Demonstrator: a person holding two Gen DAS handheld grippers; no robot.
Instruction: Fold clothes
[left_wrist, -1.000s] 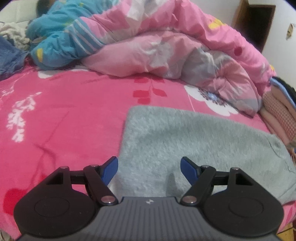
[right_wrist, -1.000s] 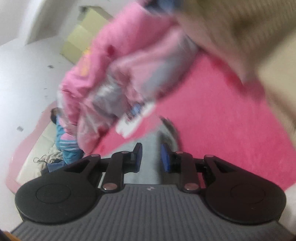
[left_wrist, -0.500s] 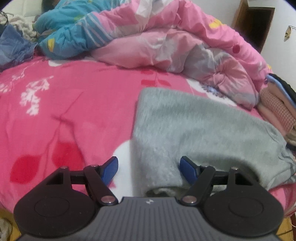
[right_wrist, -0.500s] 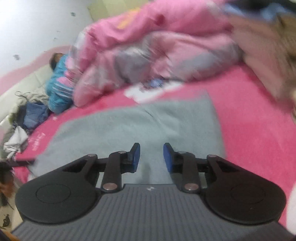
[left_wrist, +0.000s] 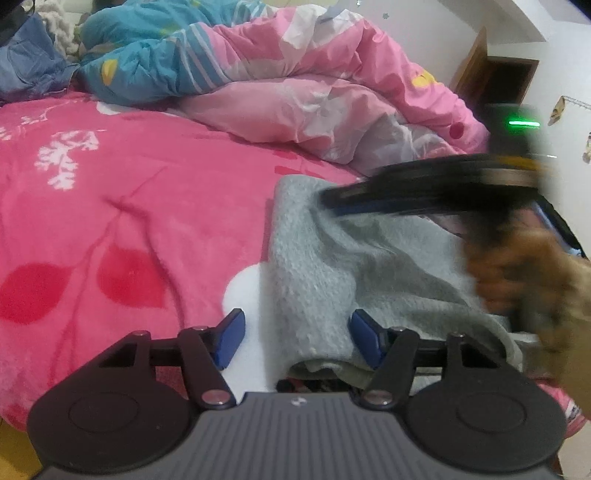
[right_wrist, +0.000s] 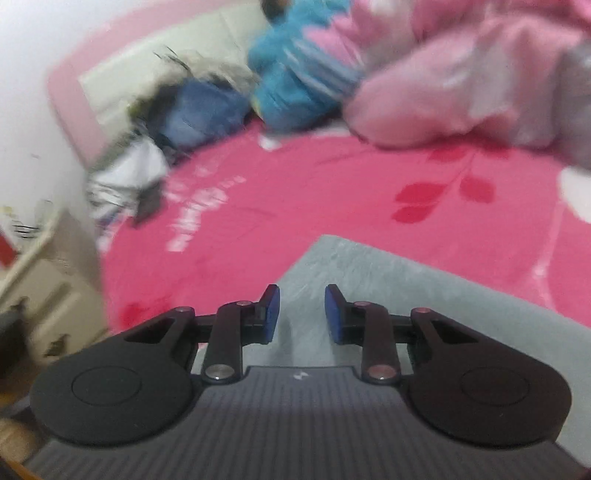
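The left hand-held gripper (left_wrist: 293, 338) is seen wide apart, with the near folded edge of the grey fleece garment (left_wrist: 369, 266) lying between its blue pads (left_wrist: 231, 338) but not pinched. The right hand-held gripper (right_wrist: 301, 315) is held at a narrower gap, nothing clamped, hovering just above a corner of the same garment (right_wrist: 424, 295); in the left view it is caught as a blurred dark bar at 2 o'clock over the cloth, with a blurred hand (left_wrist: 524, 273) at 3 o'clock.

The garment is laid on the pink bed blanket (left_wrist: 129, 206), already doubled at the near edge, rumpled toward 3 o'clock. Judged step: mid-fold, edges being lined up or taken for another fold. A next move would call for closing on both layers at the edge, not the top layer alone, and keeping the blanket pile out of the pinch.

A pink quilt (left_wrist: 332, 99) is heaped at 12 o'clock, a blue quilt (left_wrist: 147, 62) at 11.

No brand, label or readable writing is found; the white marks on the blanket are too blurred to tell.
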